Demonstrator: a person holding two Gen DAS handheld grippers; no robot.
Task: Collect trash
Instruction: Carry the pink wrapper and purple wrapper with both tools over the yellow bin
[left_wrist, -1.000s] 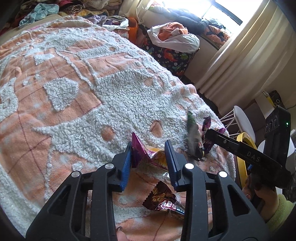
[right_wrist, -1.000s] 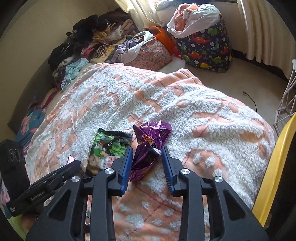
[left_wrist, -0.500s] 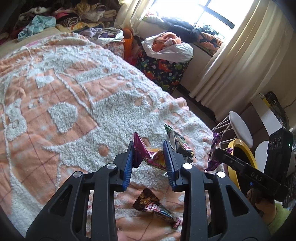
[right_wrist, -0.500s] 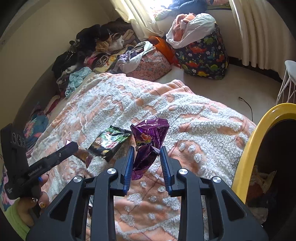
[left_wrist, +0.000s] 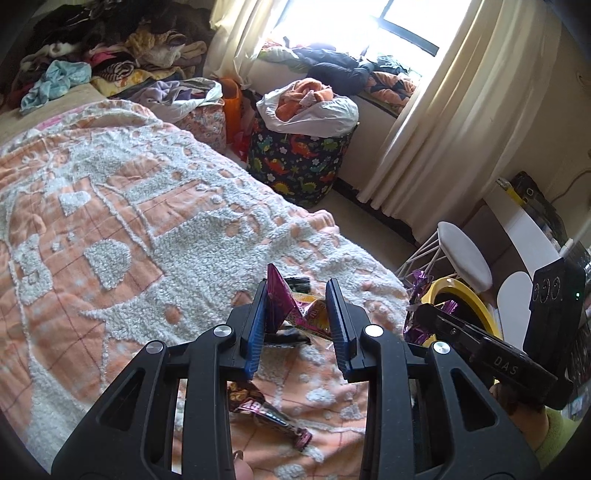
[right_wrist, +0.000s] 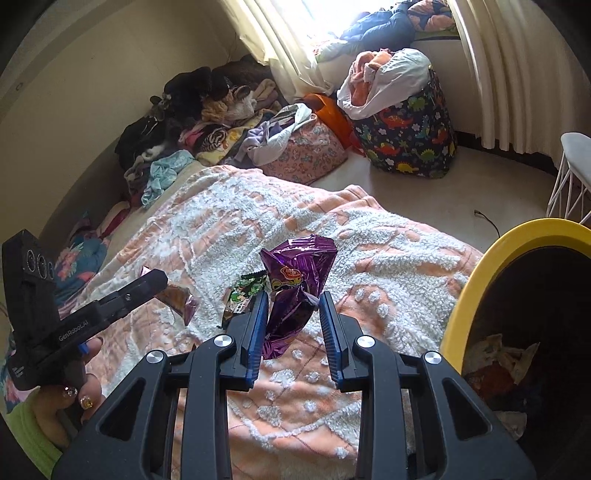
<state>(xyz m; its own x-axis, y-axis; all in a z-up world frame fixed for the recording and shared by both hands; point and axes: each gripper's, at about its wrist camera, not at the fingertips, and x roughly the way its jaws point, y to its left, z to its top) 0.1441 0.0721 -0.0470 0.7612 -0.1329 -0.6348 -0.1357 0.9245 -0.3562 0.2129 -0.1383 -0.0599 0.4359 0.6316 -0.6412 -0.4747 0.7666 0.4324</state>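
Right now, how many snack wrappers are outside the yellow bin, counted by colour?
Purple wrapper, held: 1
Pink wrapper, held: 1
Green wrapper, on the blanket: 1
Brown wrapper, on the blanket: 1
Total: 4

Blanket (left_wrist: 110, 206): was peach-orange with fluffy white raised motifs and thin red grid lines.
Left wrapper (left_wrist: 295, 310): was magenta and yellow.
Right wrapper (right_wrist: 299, 280): was shiny purple.
Bin rim (right_wrist: 476, 280): was yellow.
Laundry bag (right_wrist: 410, 136): was dark with coloured dinosaurs.
Curtains (left_wrist: 461, 110): were cream.
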